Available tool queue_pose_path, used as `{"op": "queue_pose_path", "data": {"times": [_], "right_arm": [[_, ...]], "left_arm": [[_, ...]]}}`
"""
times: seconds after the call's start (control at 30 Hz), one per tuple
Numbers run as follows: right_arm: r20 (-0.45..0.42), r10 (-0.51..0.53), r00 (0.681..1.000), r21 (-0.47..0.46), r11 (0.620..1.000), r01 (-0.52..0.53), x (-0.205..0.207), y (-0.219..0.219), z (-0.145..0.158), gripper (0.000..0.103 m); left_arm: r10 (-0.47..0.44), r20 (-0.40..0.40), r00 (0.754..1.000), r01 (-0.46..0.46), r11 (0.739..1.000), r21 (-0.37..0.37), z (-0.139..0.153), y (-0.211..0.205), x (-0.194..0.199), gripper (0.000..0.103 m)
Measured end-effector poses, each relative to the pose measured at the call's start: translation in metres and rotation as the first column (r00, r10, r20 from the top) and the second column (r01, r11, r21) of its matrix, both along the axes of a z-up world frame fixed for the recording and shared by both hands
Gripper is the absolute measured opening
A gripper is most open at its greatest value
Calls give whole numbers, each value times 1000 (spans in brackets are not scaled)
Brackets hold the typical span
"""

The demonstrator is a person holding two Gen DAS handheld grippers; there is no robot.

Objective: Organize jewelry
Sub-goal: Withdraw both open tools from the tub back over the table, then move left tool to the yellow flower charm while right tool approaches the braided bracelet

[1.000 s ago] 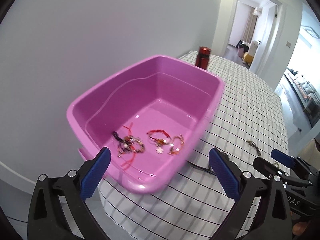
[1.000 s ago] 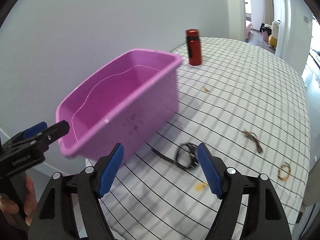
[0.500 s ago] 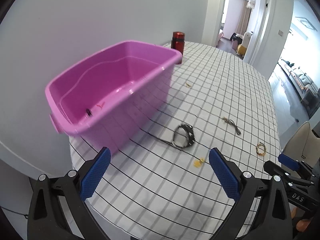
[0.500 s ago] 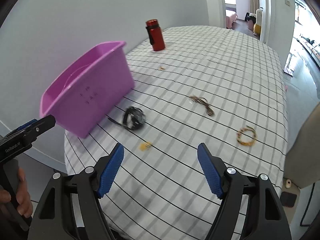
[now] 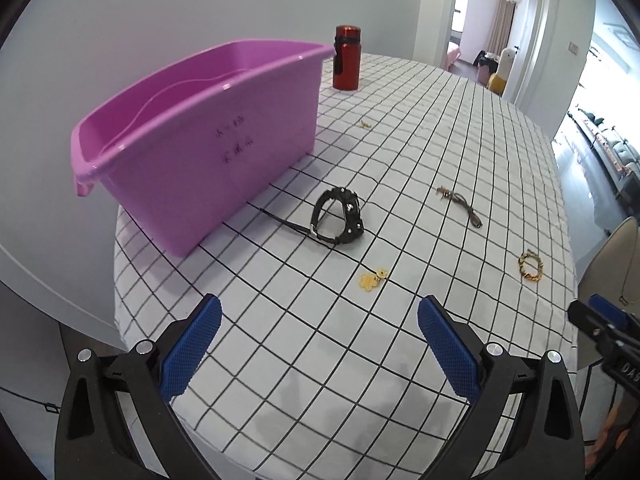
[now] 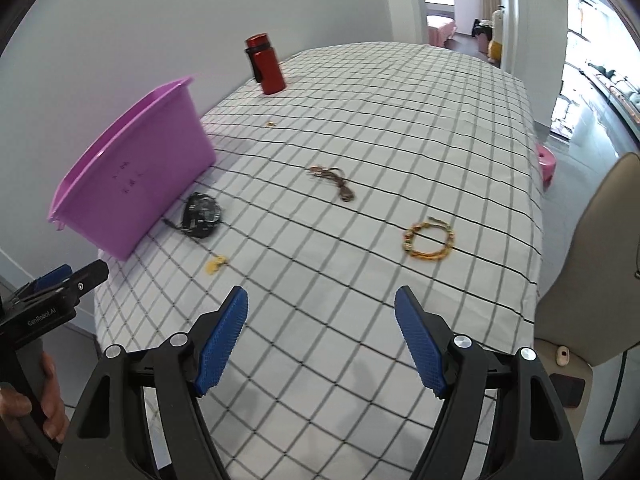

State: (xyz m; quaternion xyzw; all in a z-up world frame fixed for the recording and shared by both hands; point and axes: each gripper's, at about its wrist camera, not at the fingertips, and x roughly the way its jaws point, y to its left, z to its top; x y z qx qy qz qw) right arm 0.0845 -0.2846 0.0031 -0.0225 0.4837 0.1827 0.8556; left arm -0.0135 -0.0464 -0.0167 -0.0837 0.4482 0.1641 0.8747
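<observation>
Left wrist view: left gripper (image 5: pixel 318 340) wide, empty; black watch (image 5: pixel 339 216) at 12 o'clock, light, floppy; grip the strap loop.

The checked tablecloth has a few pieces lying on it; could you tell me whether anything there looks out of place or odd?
Yes: jewelry lies scattered outside the pink bin: a black watch, a gold flower charm, a brown cord piece, a beaded bracelet and a tiny gold piece. Nothing looks damaged.
</observation>
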Motion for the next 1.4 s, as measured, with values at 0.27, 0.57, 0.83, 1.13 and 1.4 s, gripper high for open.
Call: {"op": "queue_pose_path", "data": {"times": [0.27,0.57,0.83,1.13,1.4], "right_arm": [[4,-71,997,-52,996,71,23,-19,-43,73],[30,-128,991,-75,989,129,63,-36,-87,73],[45,-119,992,-87,989,123,83,-41,-110,73],[66,-127,990,-149,979,136,104,-42,-118,73],[90,-95,991,-185,976,110,112,-40,-121,73]], "left_arm": [[-8,-11,1000,8,1000,-18,-48,-8,26,97],[-5,-10,1000,5,1000,-19,-92,-22,60,97],[-5,22,1000,5,1000,-21,-109,-27,80,97],[3,-8,1000,-3,999,-39,-124,-28,88,97],[6,-35,999,-8,999,-33,-132,-28,98,97]]}}
